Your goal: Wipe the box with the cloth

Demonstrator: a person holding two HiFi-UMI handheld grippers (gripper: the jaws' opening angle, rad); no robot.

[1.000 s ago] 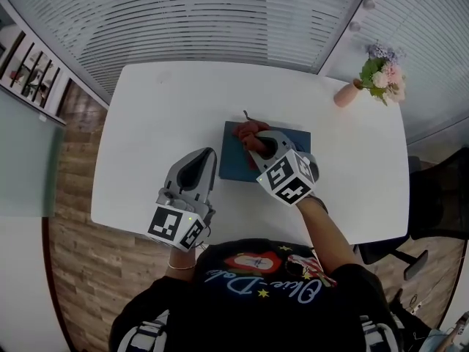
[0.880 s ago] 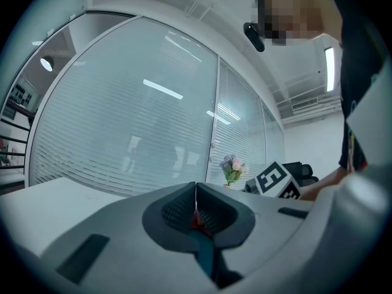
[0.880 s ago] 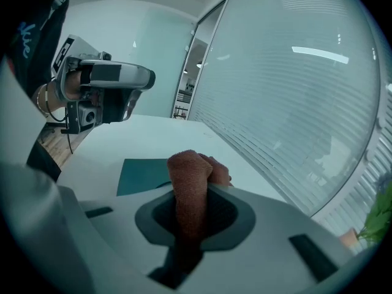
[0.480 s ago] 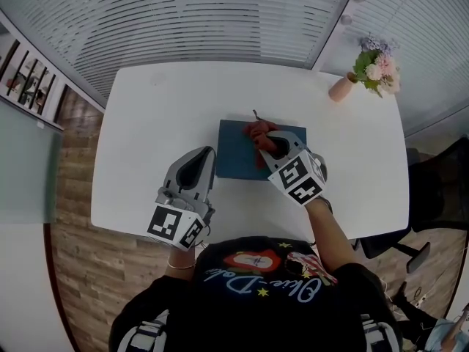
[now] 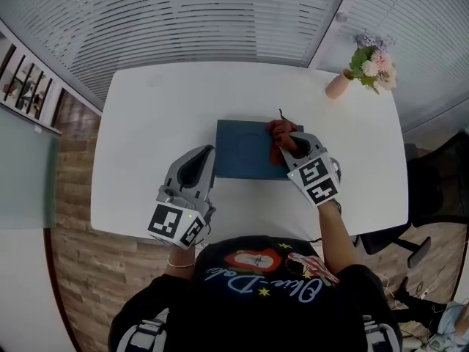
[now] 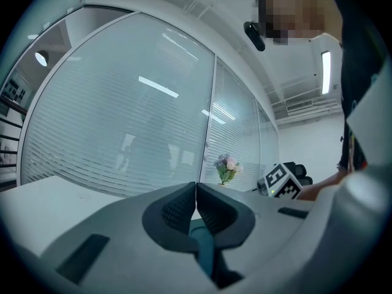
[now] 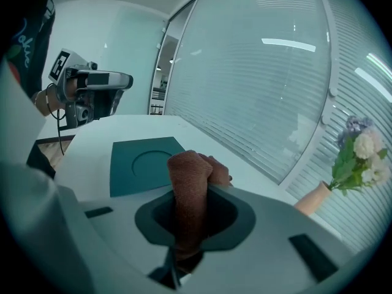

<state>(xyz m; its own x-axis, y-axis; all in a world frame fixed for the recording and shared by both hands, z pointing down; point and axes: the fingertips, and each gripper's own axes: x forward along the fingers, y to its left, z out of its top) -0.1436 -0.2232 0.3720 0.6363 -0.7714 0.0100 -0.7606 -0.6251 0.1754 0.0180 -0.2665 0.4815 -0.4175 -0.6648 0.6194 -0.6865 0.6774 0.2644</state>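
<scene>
Two grippers, one per hand. The left gripper (image 5: 208, 152) lies at lower left of the head view, its tips just beside the box's lower-left corner. In the left gripper view, the left gripper (image 6: 195, 192) has its jaws pressed together with nothing between them. The right gripper (image 5: 287, 144) sits at centre right of the head view, over the box's right end. In the right gripper view, the right gripper (image 7: 193, 196) has its jaws pinching the cloth.

One box (image 5: 245, 149), flat and dark teal, lying at the middle of the table. A round recess shows in its top in the right gripper view (image 7: 142, 164).

One cloth (image 5: 279, 130), reddish-brown and bunched, standing out past the right jaws onto the box's upper-right part. In the right gripper view its wad (image 7: 190, 175) rises between the jaws.

One table (image 5: 161, 108), white.

One vase of flowers (image 5: 364, 67), pinkish, at the table's upper-right corner and well apart from the box. It also shows in the left gripper view (image 6: 226, 169) and the right gripper view (image 7: 354, 164).

Change over the past second: the cloth and right gripper have travelled from the box's upper-left part, across its top, to the right end. The left gripper has kept its place.
</scene>
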